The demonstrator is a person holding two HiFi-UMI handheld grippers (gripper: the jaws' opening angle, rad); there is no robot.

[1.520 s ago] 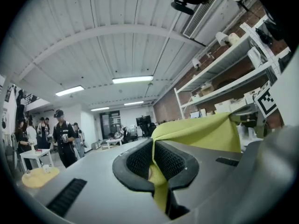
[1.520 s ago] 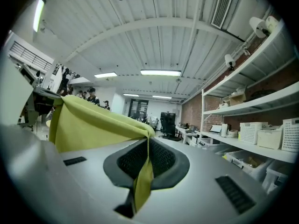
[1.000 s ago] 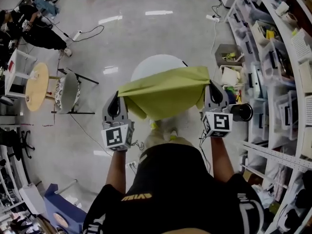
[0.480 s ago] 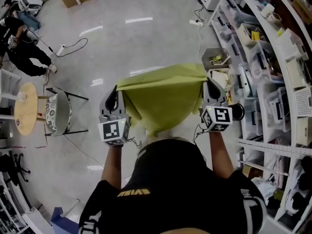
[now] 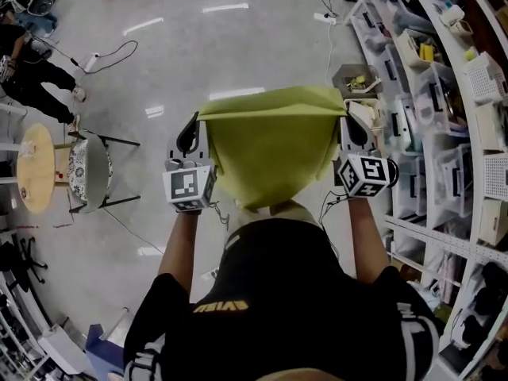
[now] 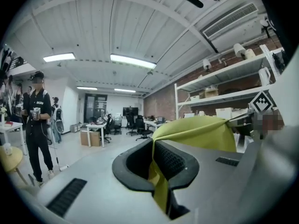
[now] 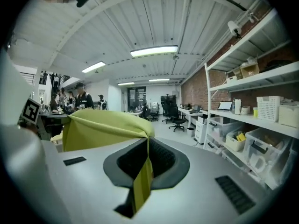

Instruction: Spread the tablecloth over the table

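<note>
An olive-green tablecloth (image 5: pixel 271 145) hangs stretched between my two grippers in the head view, its top edge taut and the rest drooping toward the person's body. My left gripper (image 5: pixel 196 127) is shut on the cloth's left corner; the left gripper view shows the tablecloth (image 6: pixel 196 132) pinched between the jaws of the left gripper (image 6: pixel 156 146). My right gripper (image 5: pixel 349 121) is shut on the right corner, and the tablecloth (image 7: pixel 100 127) is clamped in the right gripper (image 7: pixel 148 146). The table beneath is hidden by the cloth.
Shelving with plastic bins (image 5: pixel 444 109) runs along the right side. A chair (image 5: pixel 87 173) and a small round wooden table (image 5: pixel 36 169) stand at the left. A person (image 5: pixel 32 70) crouches at the far left, and a cable (image 5: pixel 119 54) lies on the floor.
Both grippers have carried the cloth forward and spread it wider; its top edge is now straight and taut. The white round table seen earlier under the cloth is now covered from view.
</note>
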